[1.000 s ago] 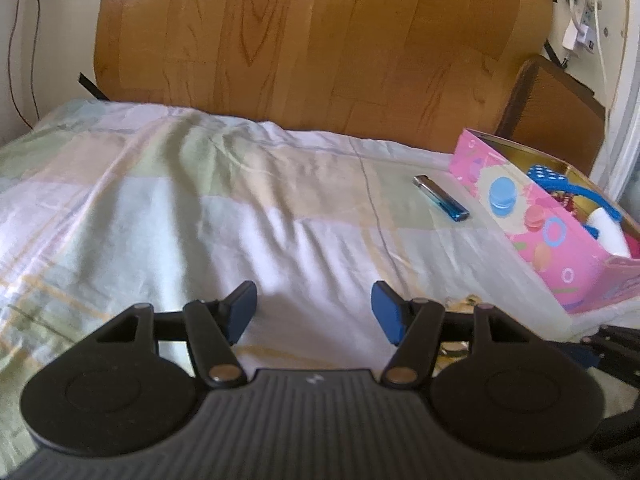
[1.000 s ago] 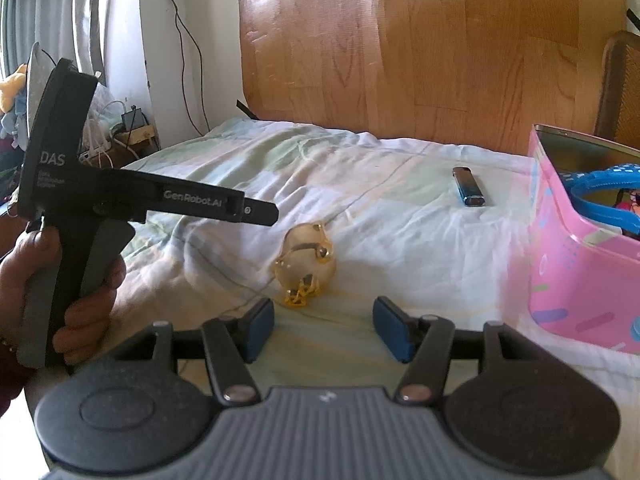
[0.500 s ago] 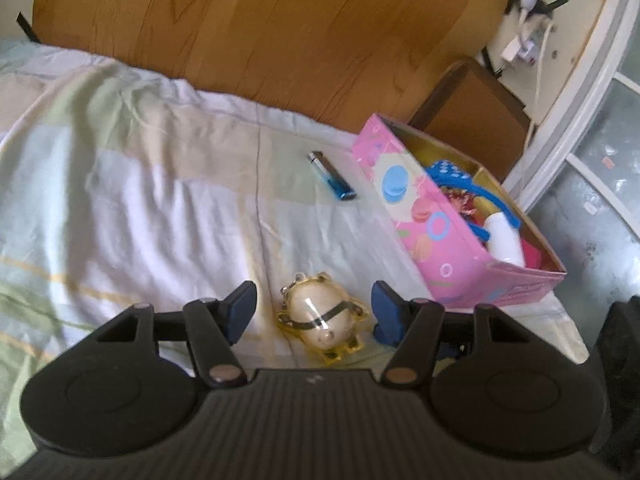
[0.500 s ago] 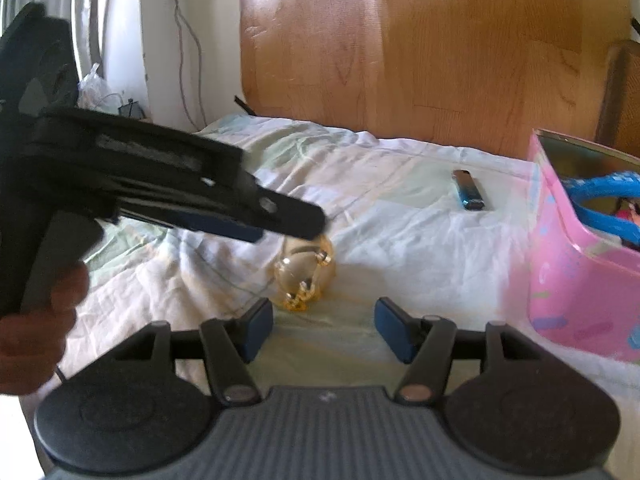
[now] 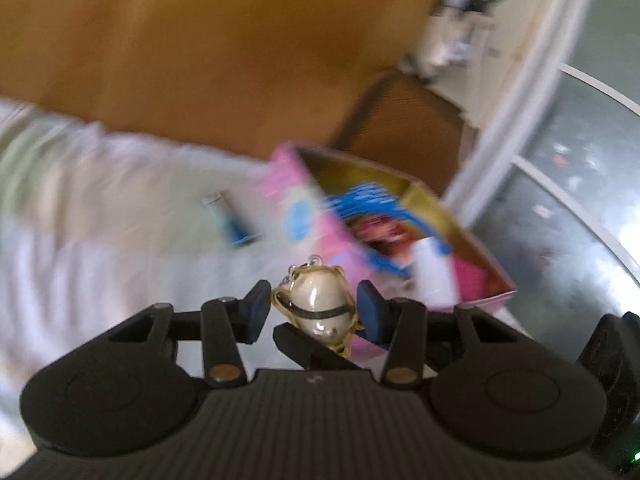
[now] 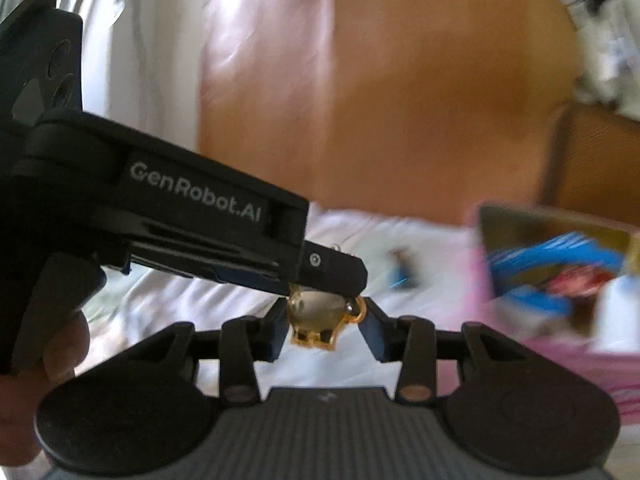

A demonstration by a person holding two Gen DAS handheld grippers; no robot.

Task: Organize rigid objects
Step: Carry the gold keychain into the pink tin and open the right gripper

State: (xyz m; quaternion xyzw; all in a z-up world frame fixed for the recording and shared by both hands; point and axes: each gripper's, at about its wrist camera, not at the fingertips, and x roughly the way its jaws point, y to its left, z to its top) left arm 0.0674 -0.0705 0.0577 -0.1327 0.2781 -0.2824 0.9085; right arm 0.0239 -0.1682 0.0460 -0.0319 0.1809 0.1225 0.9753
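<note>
Left wrist view: the gold pig charm (image 5: 320, 310) sits between the closing left gripper (image 5: 314, 312) pads, off the bed sheet (image 5: 100, 216); the right gripper (image 6: 324, 322) closes around it too, contact unclear; pink box (image 5: 304, 208) at one o'clock; lighter (image 5: 234, 226) at eleven.

Motion blur smears the lighter (image 5: 234, 222), the bedsheet (image 5: 100, 216) and the box (image 5: 304, 200) contents, which cannot be identified. In the right wrist view the left gripper (image 6: 320, 280) covers the charm's (image 6: 316, 314) top. The box (image 6: 560, 344) is cut off at that view's right edge.
</note>
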